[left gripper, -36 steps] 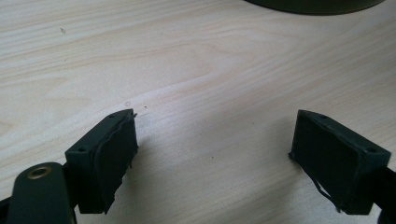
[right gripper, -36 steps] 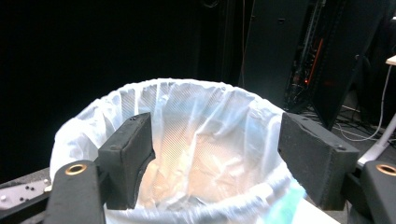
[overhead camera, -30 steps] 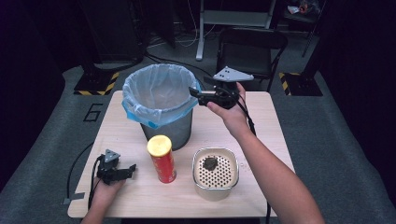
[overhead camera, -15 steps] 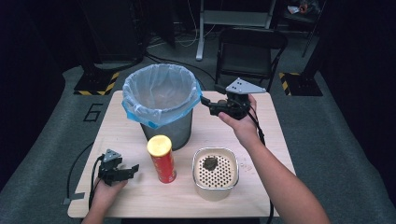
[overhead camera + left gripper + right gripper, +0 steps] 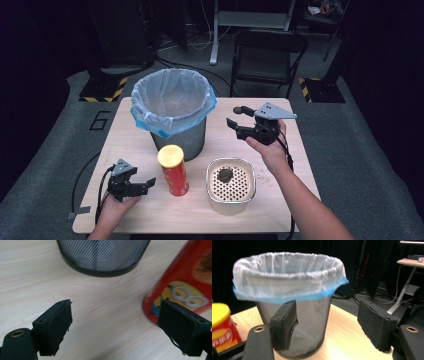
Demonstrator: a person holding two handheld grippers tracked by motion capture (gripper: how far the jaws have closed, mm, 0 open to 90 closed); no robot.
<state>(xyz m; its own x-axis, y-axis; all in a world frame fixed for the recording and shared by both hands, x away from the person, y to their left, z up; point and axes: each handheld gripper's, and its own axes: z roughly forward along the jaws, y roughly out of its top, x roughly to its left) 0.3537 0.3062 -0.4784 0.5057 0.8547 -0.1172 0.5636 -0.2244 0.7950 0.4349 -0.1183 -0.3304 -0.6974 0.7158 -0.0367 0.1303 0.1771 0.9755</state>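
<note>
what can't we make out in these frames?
- Bin contents: high view, the bag's cloudy plastic blurs the bottom; right gripper view sits below the rim.
- Dark lump in the perforated container: high view, too small to identify.
- Red can: left gripper view, top cut off by the frame edge, base partly behind a claw jaw.
</note>
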